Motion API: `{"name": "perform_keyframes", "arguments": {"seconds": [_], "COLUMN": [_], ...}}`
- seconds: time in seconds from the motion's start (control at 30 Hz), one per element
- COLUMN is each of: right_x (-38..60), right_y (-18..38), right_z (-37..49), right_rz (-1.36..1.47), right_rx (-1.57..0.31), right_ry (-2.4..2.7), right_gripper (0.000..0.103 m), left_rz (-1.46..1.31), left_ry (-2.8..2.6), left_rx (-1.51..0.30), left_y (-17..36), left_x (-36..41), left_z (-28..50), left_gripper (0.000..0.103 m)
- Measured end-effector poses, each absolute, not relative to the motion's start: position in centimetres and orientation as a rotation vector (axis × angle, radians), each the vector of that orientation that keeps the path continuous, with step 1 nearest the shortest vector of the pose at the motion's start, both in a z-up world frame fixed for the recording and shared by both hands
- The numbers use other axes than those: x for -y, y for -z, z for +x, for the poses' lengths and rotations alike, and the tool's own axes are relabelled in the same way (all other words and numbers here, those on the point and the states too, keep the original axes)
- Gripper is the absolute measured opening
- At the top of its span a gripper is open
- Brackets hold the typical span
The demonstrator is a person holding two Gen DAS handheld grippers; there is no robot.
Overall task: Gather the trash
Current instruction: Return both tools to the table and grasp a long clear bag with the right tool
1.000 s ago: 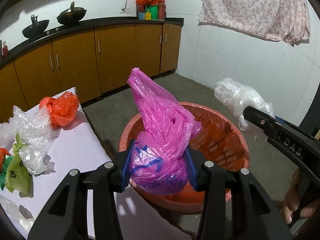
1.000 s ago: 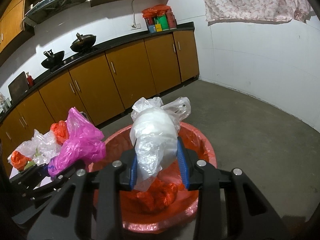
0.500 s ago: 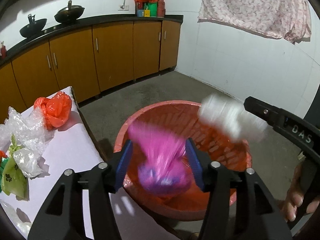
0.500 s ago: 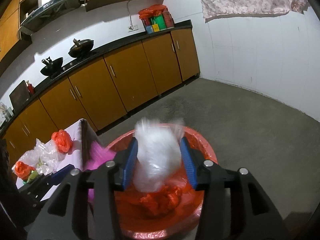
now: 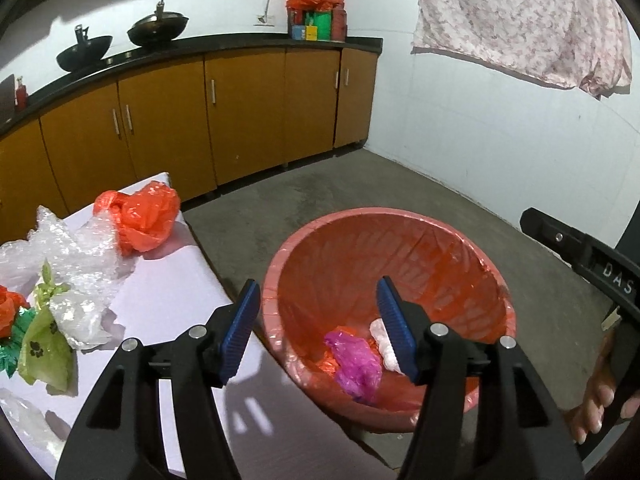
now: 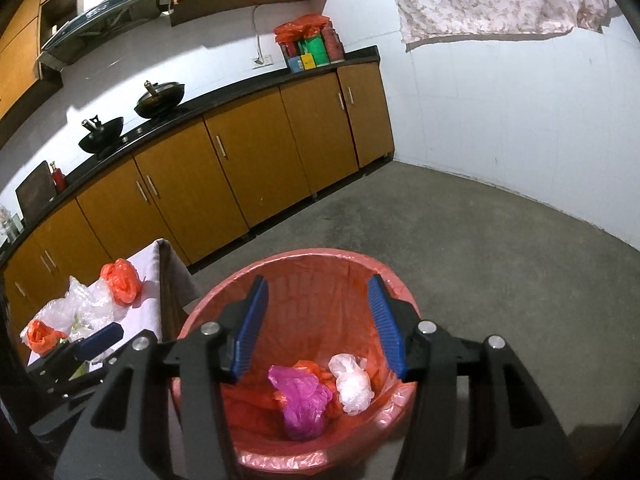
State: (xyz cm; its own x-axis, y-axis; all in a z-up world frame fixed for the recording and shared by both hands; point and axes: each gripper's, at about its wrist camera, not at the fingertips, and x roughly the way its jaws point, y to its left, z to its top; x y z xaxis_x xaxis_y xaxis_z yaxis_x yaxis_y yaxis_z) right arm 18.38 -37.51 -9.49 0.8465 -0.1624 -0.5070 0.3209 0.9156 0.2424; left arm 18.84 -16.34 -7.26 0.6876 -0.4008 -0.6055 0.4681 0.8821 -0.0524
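A red basket lined with a red bag stands on the floor beside a table. At its bottom lie a pink bag and a white bag. My left gripper hovers over the basket's near rim, its jaws opening with nothing between them. My right gripper hangs over the basket too, jaws opening and empty. More trash sits on the table: an orange bag, clear plastic wrap and a green bag.
Brown cabinets under a black counter with two woks line the far wall. A floral cloth hangs on the white tiled wall at right. A person's fingers show on the right gripper's handle. Bare concrete floor surrounds the basket.
Both grippers opened. The pink bag fell out of the left one and the white bag out of the right one; both now lie at the bottom of the basket.
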Motion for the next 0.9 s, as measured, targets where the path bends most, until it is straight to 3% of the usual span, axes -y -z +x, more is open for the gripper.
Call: {"name": "perform_keyframes", "arguments": {"seconds": [0.4, 0.9], "right_x": [34.3, 17.5], "right_y": [8.4, 10.3], "right_z": [17.8, 19.1], "right_rz": [0.297, 0.142], "right_rx": [-0.494, -0.616], "right_ry": [0.183, -0.251], "right_gripper": [0.052, 0.055], "left_rz": [0.05, -0.026], "left_ry": [0.38, -0.126], "left_rx": [-0.606, -0.562], "left_y": [5.7, 5.6], "left_x": [9.8, -11.0], "left_z": [17.2, 13.8], "left_gripper": [0.062, 0.068]}}
